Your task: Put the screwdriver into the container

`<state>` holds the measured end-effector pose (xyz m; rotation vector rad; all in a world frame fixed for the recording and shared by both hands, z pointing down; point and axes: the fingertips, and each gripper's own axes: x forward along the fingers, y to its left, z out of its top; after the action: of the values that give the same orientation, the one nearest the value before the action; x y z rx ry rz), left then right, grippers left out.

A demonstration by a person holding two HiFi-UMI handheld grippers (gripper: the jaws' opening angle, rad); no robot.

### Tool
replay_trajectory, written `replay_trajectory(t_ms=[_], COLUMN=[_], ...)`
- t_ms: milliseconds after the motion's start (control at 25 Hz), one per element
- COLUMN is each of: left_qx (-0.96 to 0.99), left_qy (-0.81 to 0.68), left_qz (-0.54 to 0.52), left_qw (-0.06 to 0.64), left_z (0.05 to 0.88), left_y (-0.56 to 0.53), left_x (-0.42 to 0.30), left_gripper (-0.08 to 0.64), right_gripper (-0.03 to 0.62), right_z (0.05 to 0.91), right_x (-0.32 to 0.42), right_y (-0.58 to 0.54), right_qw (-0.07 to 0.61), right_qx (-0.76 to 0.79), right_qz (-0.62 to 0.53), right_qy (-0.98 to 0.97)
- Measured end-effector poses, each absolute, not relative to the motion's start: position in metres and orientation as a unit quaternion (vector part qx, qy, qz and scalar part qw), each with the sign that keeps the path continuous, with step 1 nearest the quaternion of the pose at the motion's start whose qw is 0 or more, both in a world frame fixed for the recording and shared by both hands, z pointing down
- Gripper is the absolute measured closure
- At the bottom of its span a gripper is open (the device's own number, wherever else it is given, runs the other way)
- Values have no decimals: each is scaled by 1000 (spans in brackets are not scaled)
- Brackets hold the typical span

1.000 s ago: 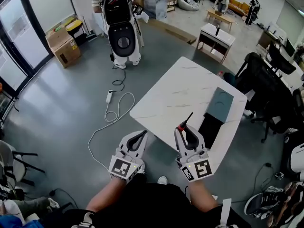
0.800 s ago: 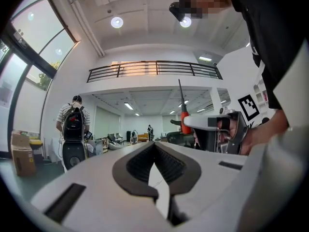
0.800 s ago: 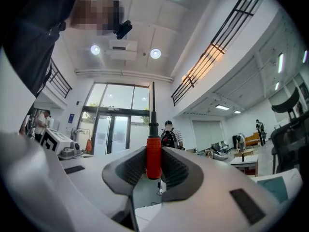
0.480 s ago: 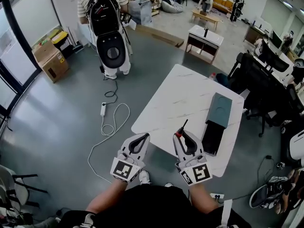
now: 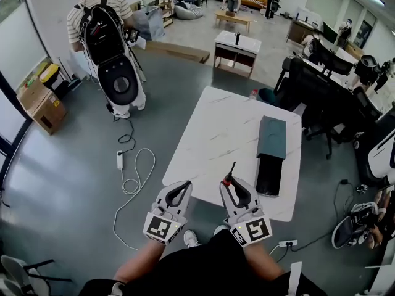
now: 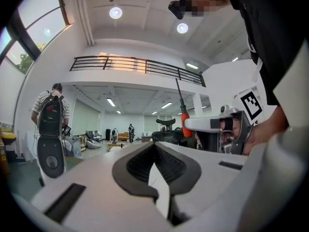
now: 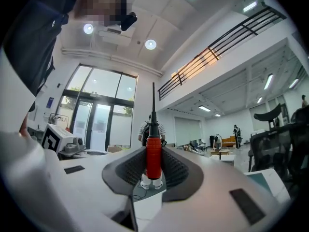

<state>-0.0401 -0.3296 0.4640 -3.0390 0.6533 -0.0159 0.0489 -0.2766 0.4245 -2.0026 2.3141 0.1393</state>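
Note:
The screwdriver has a red handle and a thin black shaft, and it points up and away from me. My right gripper is shut on its handle above the near edge of the white marble table. In the right gripper view the red handle stands upright between the dark pads. The container is a long open black box on the table's right side, with its grey-green lid lying just beyond it. My left gripper hangs shut and empty off the table's near left corner.
A person with a backpack stands by a white machine at the far left. A white cable and power strip lie on the floor left of the table. Office chairs crowd the right side, and a small table stands behind.
The head view has swung, so the table and room sit further left and lower in frame. Both grippers keep their places near the table's front edge, with the screwdriver still gripped.

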Motion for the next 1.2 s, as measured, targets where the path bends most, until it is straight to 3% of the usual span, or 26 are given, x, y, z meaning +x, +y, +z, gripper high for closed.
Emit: replay_trajectory(t_ms=[680, 920, 1200], left_qx=[-990, -992, -995], left_qy=[141, 126, 98], left_qz=[-13, -19, -28], left_qw=[21, 1, -14], left_z=[473, 485, 499], left_y=[-374, -381, -390], left_x=[115, 153, 185], left_gripper=[555, 555, 555], right_gripper=[484, 485, 484], right_z=[439, 452, 479], right_x=[213, 260, 296], right_y=[-300, -294, -288], right_qw=[30, 64, 46], right_qx=[-718, -731, -763], right_qz=[38, 0, -24], right_qy=[694, 679, 645])
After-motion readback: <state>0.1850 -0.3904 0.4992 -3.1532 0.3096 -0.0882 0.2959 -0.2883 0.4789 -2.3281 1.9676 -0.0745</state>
